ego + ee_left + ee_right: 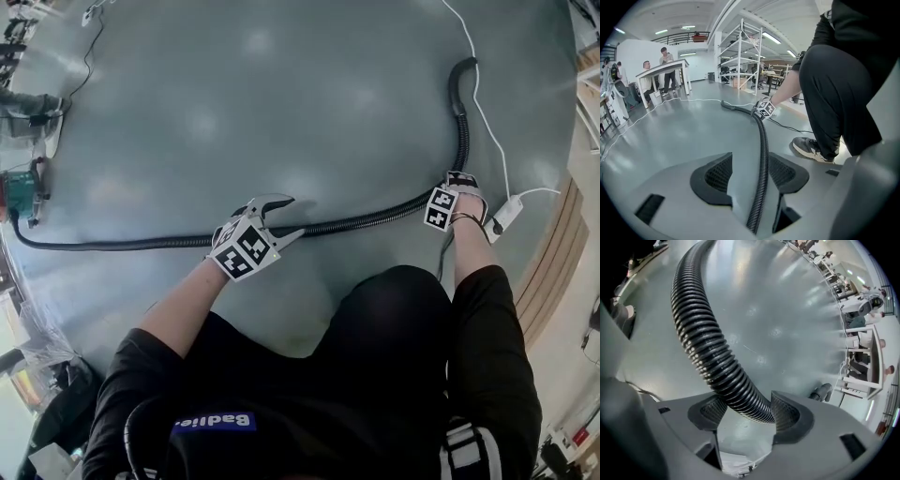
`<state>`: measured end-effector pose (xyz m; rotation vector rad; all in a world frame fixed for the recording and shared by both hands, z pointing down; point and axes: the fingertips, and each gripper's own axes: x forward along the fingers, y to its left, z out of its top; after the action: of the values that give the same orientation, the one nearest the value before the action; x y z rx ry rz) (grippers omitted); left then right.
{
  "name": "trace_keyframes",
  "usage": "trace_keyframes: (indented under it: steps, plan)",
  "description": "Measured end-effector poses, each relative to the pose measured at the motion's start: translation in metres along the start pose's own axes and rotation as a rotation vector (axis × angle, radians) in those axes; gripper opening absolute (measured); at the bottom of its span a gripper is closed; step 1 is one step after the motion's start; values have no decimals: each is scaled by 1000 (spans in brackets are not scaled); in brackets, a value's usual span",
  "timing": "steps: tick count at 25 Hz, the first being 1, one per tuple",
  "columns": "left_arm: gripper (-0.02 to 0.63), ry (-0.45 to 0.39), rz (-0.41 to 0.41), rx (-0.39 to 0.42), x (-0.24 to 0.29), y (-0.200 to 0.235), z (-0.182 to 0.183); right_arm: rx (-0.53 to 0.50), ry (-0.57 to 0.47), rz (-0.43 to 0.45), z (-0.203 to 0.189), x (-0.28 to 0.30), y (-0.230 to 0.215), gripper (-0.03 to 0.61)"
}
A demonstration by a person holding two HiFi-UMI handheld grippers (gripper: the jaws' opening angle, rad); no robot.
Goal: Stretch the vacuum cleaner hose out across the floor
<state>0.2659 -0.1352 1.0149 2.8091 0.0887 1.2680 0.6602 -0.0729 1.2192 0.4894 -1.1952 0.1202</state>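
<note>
The vacuum hose [366, 223] lies on the grey floor [281, 94] and passes through both tongs. In the head view the left tongs [284, 217] and the right tongs [459, 183] are well apart, w/ a slightly curved piece of hose btw. them. Beyond the right tongs the hose bends away from the person and finishes at the hose end [466, 66]. On the other side of the left tongs it runs far along the floor to the picture's edge. This whole course only the head view gives.

The left gripper view adds what the head view cannot. The left tongs [750, 164] stand wide, and the thin hose [763, 150] goes btw. the pads just beside the right pad [787, 174], apart from the left one, so nothing is clamped. Further along the same hose it shows the right tongs [761, 110] and the person's shoe [811, 147]. Far behind are a counter [663, 69] w/ people near it and a shelf rack [743, 51].

In the right gripper view the right tongs [747, 411] are partly apart around the hose [701, 343], which fills most of the gap. It leans on the right pad [785, 416] and crosses in front of the left pad; whether that pad touches it, I cannot tell. The hose end [820, 392] lies on the floor beyond these tongs.

A white cable [487, 122] runs near the right tongs to a small white plug block [506, 216].
</note>
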Motion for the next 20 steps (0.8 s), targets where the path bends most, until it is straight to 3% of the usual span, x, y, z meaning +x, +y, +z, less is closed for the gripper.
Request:
trace_keyframes:
  steps: [4,7,11,13,16,18,20]
  plan:
    - [244,-18,-4,4,6,-2,3,-16,-33,61,9,0,4,288]
    - [244,-54,-3,-2,-3,5,4,32,-132,133,31,-11,4,325]
    - [244,-109,19,-24,-26,20,0,132,-234,184,41,-30,-4,459]
    - [244,-133,39,-22,-37,28,-4,179,-264,163,42,-39,-16,465]
    - [244,-174,63,-17,-51,42,-8,247,-354,63,63,-65,-52,465]
    - [244,-213,79,-33,-61,55,-9,269,-450,15,99,-91,-81,465]
    - [244,-254,91,-81,-69,67,-10,259,-547,38,148,-115,-101,463]
